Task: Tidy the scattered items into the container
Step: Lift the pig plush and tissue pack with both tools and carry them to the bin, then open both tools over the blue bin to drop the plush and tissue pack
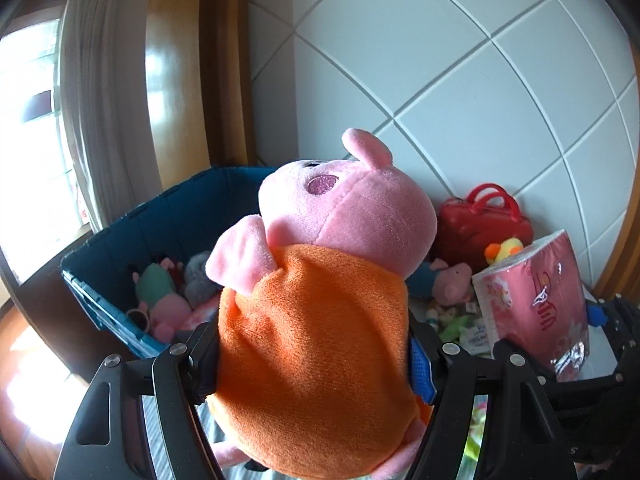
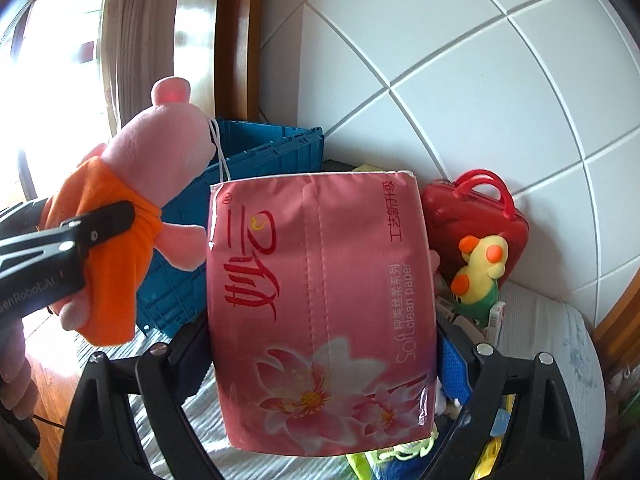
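Your left gripper [image 1: 316, 364] and right gripper [image 2: 324, 364]: black metal linkages, silver round screws, blue textured pads on fingers [image 1: 422, 368]; white "enRobot.AI" lettering; bare skin at the handle.

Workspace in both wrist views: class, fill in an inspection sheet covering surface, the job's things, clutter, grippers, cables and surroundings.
Surface: pale striped cloth, partly covered by toys.
Job's things: pig plush in orange, held up near the blue crate; tissue pack also held up; crate already holds several plush toys.
Clutter: red toy case against the wall, yellow-green plush before it, small pig plush, small packets.
Grippers: left gripper shut on the pig plush; right gripper shut on the tissue pack.
Cables: nothing seen.
Surroundings: white tiled wall, wooden frame, curtain, bright window.
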A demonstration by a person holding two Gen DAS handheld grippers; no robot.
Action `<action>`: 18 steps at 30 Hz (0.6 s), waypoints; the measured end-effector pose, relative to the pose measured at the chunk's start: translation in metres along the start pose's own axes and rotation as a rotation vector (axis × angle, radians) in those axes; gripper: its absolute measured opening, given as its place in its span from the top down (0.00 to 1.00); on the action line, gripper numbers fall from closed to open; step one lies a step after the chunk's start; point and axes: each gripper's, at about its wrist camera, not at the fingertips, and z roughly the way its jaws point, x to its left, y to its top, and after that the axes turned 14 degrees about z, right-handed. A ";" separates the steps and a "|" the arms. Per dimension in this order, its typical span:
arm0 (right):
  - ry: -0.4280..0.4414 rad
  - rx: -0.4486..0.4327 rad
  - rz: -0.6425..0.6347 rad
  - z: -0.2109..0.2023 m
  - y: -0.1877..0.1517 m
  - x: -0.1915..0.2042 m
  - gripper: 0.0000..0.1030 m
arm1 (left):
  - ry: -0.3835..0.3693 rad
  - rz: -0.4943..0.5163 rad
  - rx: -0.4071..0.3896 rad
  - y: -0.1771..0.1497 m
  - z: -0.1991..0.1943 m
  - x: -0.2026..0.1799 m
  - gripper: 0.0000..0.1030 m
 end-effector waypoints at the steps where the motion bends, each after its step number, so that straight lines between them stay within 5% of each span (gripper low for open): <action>1: 0.007 -0.010 -0.009 0.004 0.008 0.010 0.10 | 0.009 -0.005 -0.008 0.005 0.003 0.012 0.29; 8: 0.072 -0.096 -0.014 0.041 0.061 0.100 0.10 | 0.079 -0.010 -0.021 0.024 0.041 0.109 0.29; 18: 0.127 -0.064 -0.039 0.130 0.106 0.243 0.10 | 0.106 -0.016 0.063 0.012 0.123 0.233 0.29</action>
